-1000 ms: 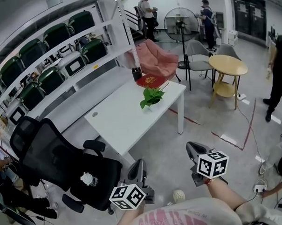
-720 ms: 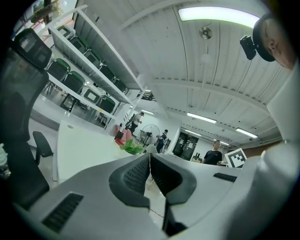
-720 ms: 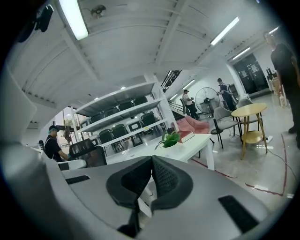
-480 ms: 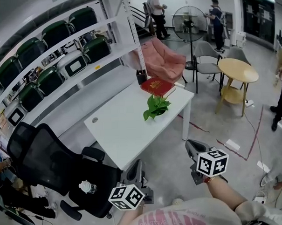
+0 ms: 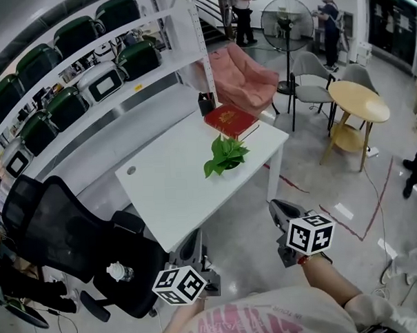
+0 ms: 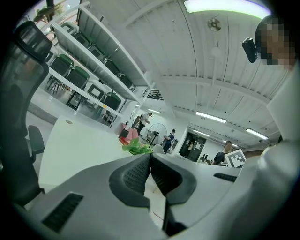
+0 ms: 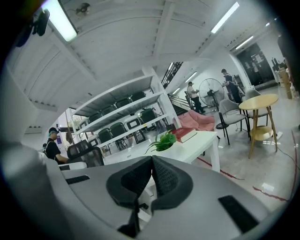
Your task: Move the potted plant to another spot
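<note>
A small green potted plant (image 5: 225,154) stands on a white table (image 5: 175,191), toward its right end, just in front of a red book (image 5: 230,120). The plant also shows beyond the jaws in the left gripper view (image 6: 137,148) and in the right gripper view (image 7: 162,140). Both grippers hover over the floor short of the table's near edge. My left gripper (image 5: 193,247) is shut and empty. My right gripper (image 5: 278,211) is shut too, with nothing in it. The plant is well ahead of both, out of touch.
A black office chair (image 5: 67,237) with a bottle (image 5: 116,272) on its seat stands left of the table. Shelving with green cases (image 5: 73,78) runs behind. A round wooden table (image 5: 357,102), grey chairs, a fan (image 5: 285,19) and a pink armchair (image 5: 249,74) lie to the right. People stand in the background.
The table and the plant have drawn nearer in the head view as I walk toward them. Both grippers have come forward with me and stay shut.
</note>
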A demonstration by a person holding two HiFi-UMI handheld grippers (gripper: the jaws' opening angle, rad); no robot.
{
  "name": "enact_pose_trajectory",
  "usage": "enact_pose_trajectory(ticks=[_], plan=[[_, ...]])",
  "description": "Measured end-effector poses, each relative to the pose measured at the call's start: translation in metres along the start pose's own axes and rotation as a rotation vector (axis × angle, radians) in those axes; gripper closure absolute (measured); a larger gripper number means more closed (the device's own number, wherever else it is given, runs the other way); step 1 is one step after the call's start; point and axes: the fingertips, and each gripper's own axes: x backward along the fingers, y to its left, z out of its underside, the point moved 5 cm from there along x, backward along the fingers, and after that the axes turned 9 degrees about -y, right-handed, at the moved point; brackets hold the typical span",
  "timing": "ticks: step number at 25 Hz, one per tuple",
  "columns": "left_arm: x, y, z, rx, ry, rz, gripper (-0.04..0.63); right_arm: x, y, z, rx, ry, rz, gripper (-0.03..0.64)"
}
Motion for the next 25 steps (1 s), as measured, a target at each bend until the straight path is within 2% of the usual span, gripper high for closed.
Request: enact_pose_trajectory(ticks=[4, 11, 18, 25], plan=[[-0.010, -0.001, 0.007, -0.005, 0.013, -0.007, 0.571, -0.005, -0.013, 0.001, -0.028, -0.009, -0.007, 0.604], [-0.029, 0.000, 0.019, 0.000, 0.042, 0.001, 0.571, -0.007, -0.018, 0.007, -0.072, -0.036, -0.072, 0.604], [-0.054, 0.006, 0.032, 0.011, 0.087, 0.026, 0.571, -0.023, -0.034, 0.018, -0.079, 0.002, -0.035, 0.603], [-0.090, 0.026, 0.041, 0.003, 0.126, 0.017, 0.571, -0.061, -0.049, 0.024, -0.086, 0.047, -0.043, 0.604]])
